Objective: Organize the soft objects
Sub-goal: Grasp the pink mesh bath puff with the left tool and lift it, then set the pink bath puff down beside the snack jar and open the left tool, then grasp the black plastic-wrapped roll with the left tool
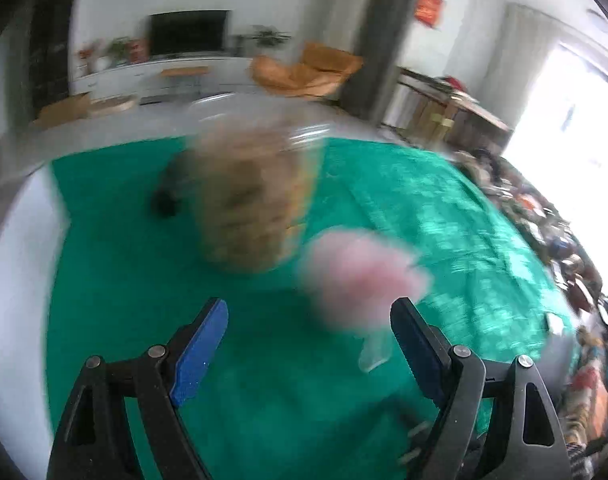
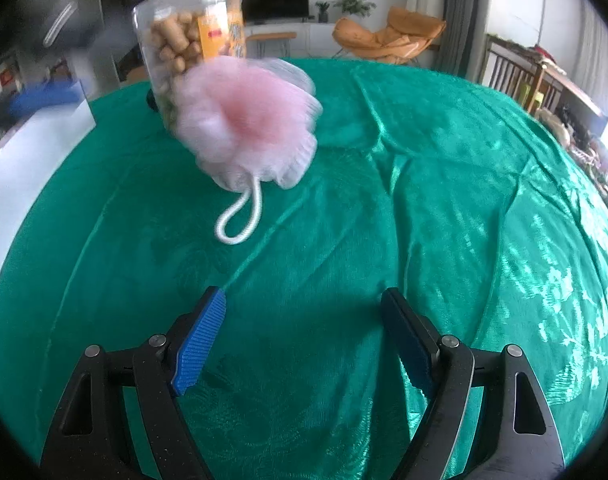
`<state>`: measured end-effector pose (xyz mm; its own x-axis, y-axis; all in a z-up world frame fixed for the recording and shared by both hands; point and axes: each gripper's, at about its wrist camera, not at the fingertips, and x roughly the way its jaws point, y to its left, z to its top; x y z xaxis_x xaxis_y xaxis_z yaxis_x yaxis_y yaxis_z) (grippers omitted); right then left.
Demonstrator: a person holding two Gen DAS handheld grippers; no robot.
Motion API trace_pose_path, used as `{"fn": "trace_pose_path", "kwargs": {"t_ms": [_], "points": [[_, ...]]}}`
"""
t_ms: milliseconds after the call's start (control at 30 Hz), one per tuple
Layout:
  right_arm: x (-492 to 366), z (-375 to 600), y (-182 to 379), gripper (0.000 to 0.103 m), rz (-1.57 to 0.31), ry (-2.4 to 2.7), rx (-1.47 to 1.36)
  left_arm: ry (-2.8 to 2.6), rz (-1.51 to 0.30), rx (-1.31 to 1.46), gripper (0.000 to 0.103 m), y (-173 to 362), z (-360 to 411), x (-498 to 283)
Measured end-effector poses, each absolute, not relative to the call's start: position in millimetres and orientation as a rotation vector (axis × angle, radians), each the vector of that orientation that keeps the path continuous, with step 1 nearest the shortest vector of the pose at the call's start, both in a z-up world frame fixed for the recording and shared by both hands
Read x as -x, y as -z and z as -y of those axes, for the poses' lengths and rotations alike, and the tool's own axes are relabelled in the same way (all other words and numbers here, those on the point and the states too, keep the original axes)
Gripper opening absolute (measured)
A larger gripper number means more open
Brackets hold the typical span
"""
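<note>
A pink mesh bath sponge point(image 2: 248, 120) with a white cord loop point(image 2: 240, 220) shows blurred on the green cloth point(image 2: 424, 200), just in front of a clear plastic jar of tan snacks point(image 2: 184, 40). My right gripper point(image 2: 304, 300) stands open well short of the sponge, with nothing between its fingers. The left wrist view is smeared. There the sponge point(image 1: 360, 280) sits just past the right fingertip of my left gripper point(image 1: 310, 312), which is open and touches nothing. The jar point(image 1: 240, 200) stands beyond it to the left.
A small dark object point(image 1: 164, 200) lies behind the jar. A white surface point(image 2: 24, 160) borders the cloth on the left, with a blurred dark and blue shape point(image 2: 44, 98) above it. Cluttered items point(image 1: 544, 232) line the cloth's right edge.
</note>
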<state>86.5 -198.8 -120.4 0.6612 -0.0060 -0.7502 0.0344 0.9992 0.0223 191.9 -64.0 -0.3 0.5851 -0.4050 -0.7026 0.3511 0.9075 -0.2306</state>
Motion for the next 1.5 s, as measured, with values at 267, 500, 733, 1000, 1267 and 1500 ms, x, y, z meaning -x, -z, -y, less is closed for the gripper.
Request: {"fn": "trace_pose_path", "kwargs": {"t_ms": [267,500,733,1000,1267,1500], "points": [[-162,179,118,0.082,-0.938,-0.441,-0.424,0.292,-0.972,0.263,0.084,54,-15,-181],[-184,207,89,0.082,-0.844,-0.108,-0.324,0.233,-0.99,0.155,0.084,61,-2,-198],[-88,154,123,0.082,-0.864,-0.088,-0.041,0.095,-0.958,0.367,0.083,54,-26,-308],[-81,132,124,0.084,-0.882,-0.071,0.048,0.147,-0.995,0.212,0.075,61,-3,-412],[-77,135,122,0.085,-0.882,-0.074,0.037,0.22,-1.027,0.194,0.075,81,6,-445],[-78,135,121,0.085,-0.882,-0.075,0.036,0.192,-1.0,0.182,0.074,74,11,-451]]}}
